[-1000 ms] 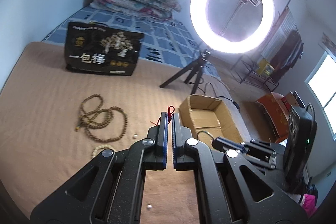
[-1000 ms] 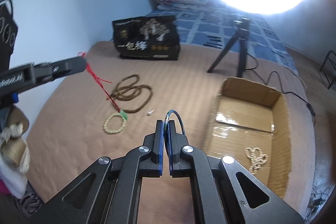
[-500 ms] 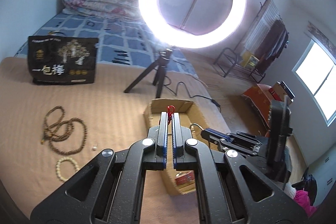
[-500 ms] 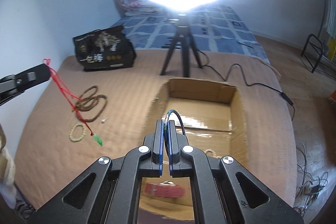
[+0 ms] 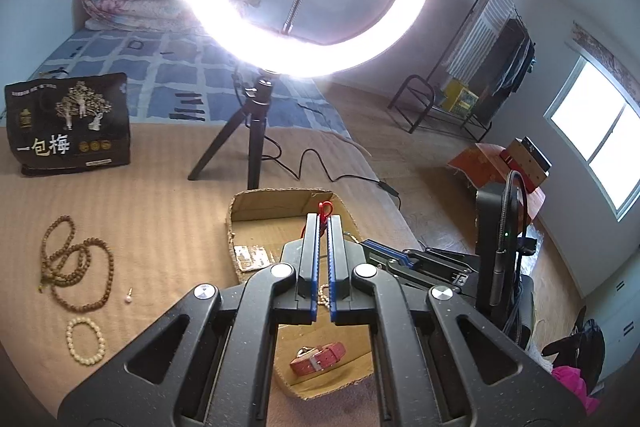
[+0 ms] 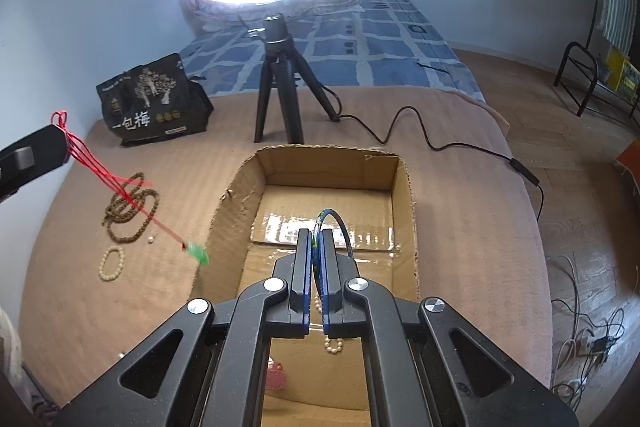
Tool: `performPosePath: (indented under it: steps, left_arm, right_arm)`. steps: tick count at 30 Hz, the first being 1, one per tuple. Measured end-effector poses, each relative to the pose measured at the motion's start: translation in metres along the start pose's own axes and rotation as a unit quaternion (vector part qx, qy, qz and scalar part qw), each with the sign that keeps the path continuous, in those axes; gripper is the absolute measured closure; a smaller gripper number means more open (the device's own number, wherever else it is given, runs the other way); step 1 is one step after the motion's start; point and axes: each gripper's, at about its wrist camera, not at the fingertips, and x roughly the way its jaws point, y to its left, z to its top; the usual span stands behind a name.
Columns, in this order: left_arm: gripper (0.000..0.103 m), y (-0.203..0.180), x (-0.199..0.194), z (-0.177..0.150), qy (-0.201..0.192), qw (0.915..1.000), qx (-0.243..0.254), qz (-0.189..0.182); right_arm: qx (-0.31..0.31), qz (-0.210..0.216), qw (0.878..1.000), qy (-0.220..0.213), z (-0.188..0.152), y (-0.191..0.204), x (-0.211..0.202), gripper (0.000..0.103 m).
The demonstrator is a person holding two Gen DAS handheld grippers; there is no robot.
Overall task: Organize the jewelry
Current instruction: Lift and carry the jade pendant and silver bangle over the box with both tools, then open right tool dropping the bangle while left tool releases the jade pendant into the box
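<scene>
My left gripper (image 5: 323, 221) is shut on a red cord necklace (image 5: 325, 207), above the open cardboard box (image 5: 276, 201). In the right wrist view the cord (image 6: 120, 187) hangs from it with a green pendant (image 6: 199, 253) just left of the box (image 6: 224, 219). My right gripper (image 6: 317, 233) is shut on a blue-green bangle (image 6: 335, 223) above the box's middle. A pearl strand (image 6: 333, 343) and a red watch strap (image 5: 318, 358) lie in the box. A brown bead necklace (image 5: 76, 267), a pale bead bracelet (image 5: 85, 342) and a small pearl earring (image 5: 129, 298) lie on the tan blanket.
A ring light on a black tripod (image 5: 256, 131) stands behind the box, its cable (image 6: 440, 147) running right. A black printed bag (image 5: 68, 125) stands at the back left. The bed edge drops to the floor on the right.
Both grippers have moved right and forward to above the box, carrying the red cord necklace and the bangle. The pendant now swings close to the box's left wall.
</scene>
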Motion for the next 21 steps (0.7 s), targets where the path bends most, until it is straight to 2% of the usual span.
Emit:
performPosePath:
  steps: [11, 21]
  left_arm:
    - [0.102, 0.004, 0.041, -0.02, 0.044, 0.999, -0.001, 0.004]
    - [0.102, 0.018, 0.064, -0.038, 0.073, 0.997, -0.004, 0.025]
  right_arm:
    - [0.01, 0.004, 1.0, 0.007, 0.002, -0.011, 0.014, 0.101]
    - [0.013, -0.002, 1.0, 0.017, 0.002, -0.018, 0.029, 0.101]
